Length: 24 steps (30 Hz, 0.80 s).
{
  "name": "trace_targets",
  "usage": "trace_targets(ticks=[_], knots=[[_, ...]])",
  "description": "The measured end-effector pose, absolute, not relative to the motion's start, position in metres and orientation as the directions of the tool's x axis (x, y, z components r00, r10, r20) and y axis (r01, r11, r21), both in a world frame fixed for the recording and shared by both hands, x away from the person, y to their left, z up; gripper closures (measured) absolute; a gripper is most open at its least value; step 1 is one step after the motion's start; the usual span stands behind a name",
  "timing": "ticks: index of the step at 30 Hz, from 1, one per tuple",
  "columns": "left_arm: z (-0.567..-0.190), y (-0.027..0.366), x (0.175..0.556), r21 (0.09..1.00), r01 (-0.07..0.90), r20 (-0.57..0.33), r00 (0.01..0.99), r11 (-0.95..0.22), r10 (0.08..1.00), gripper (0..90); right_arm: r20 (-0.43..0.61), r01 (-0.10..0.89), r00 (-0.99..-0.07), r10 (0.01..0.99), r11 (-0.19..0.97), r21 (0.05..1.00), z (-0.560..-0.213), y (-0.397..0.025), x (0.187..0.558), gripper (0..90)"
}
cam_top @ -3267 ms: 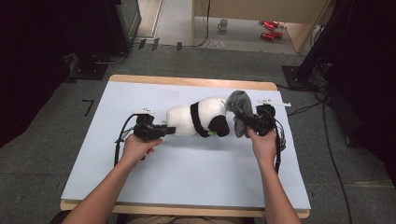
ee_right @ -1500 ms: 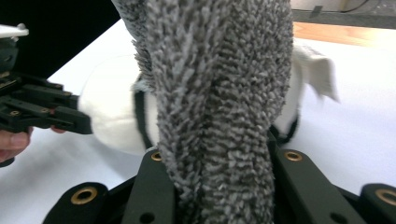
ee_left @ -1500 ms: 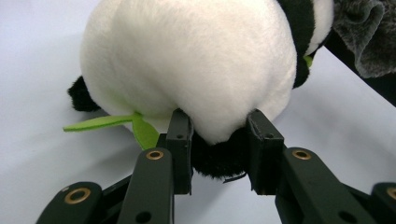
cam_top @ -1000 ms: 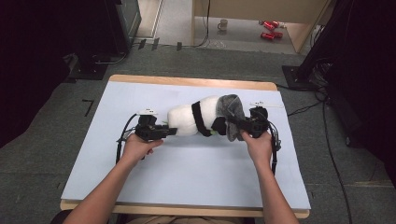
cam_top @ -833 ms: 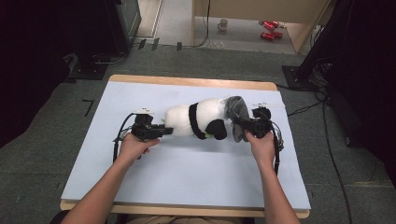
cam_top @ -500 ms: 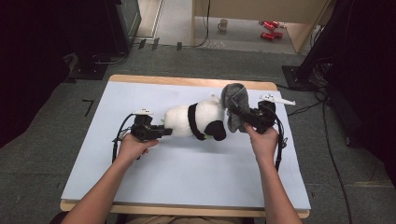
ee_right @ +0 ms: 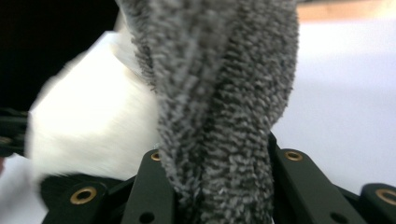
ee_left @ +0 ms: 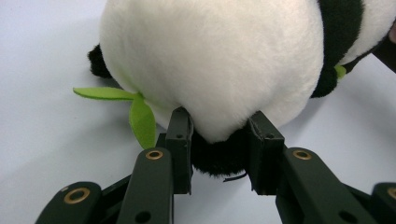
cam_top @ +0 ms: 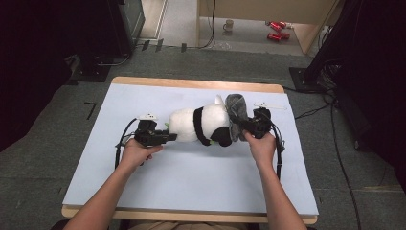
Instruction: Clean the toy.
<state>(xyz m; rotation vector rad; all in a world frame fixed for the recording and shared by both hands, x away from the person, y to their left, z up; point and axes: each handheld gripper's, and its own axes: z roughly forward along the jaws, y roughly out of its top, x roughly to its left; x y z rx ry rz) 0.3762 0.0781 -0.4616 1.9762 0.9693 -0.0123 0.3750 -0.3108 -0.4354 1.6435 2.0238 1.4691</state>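
A black-and-white plush panda (cam_top: 201, 125) lies on its side across the middle of the white table (cam_top: 191, 182). My left gripper (cam_top: 165, 138) is shut on the panda's (ee_left: 219, 65) rear end, its jaws pinching a black furry bit beside green felt leaves (ee_left: 135, 109). A grey knitted cloth (cam_top: 235, 112) hangs over the panda's head end. My right gripper (cam_top: 244, 125) is shut on that grey cloth (ee_right: 224, 107), with white fur (ee_right: 93, 126) showing just behind it.
A small white object (cam_top: 266, 104) lies near the far right edge of the table. Beyond the table are a mug (cam_top: 229, 24) and red cans (cam_top: 275, 29) on the floor. Cables (cam_top: 335, 143) trail to the right.
The right gripper has swung the grey cloth up and over the panda's head, first left, then back right. The panda shifted slightly. The left gripper stayed clamped on its rear.
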Motion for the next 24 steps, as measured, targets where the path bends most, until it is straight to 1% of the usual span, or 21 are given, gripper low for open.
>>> trace_targets(ticks=[5,10,13,15,18,21,24], knots=[[-0.462,0.078,0.377,0.718,0.638,-0.368,0.688,-0.278,0.625,66.5,0.479,0.712,-0.366,0.798,-0.091,0.697,-0.449,-0.313,0.377,70.9],[-0.462,0.079,0.378,0.716,0.642,-0.378,0.686,-0.273,0.622,66.5,0.444,0.772,-0.342,0.828,-0.022,0.635,-0.459,-0.311,0.380,70.8],[-0.462,0.078,0.379,0.718,0.641,-0.377,0.686,-0.272,0.623,66.5,0.467,0.795,-0.321,0.824,-0.034,0.606,-0.463,-0.316,0.381,70.6],[-0.462,0.078,0.379,0.718,0.641,-0.377,0.686,-0.271,0.622,66.5,0.477,0.790,-0.312,0.821,-0.054,0.611,-0.460,-0.322,0.380,70.7],[-0.463,0.077,0.379,0.719,0.640,-0.376,0.687,-0.271,0.622,66.6,0.497,0.754,-0.307,0.812,-0.111,0.647,-0.448,-0.333,0.375,70.7],[-0.462,0.077,0.378,0.719,0.639,-0.372,0.686,-0.273,0.625,66.6,0.512,0.718,-0.320,0.797,-0.149,0.680,-0.436,-0.338,0.371,70.6],[-0.463,0.076,0.377,0.721,0.636,-0.368,0.687,-0.274,0.626,66.6,0.517,0.698,-0.336,0.787,-0.161,0.698,-0.427,-0.338,0.370,70.6]])
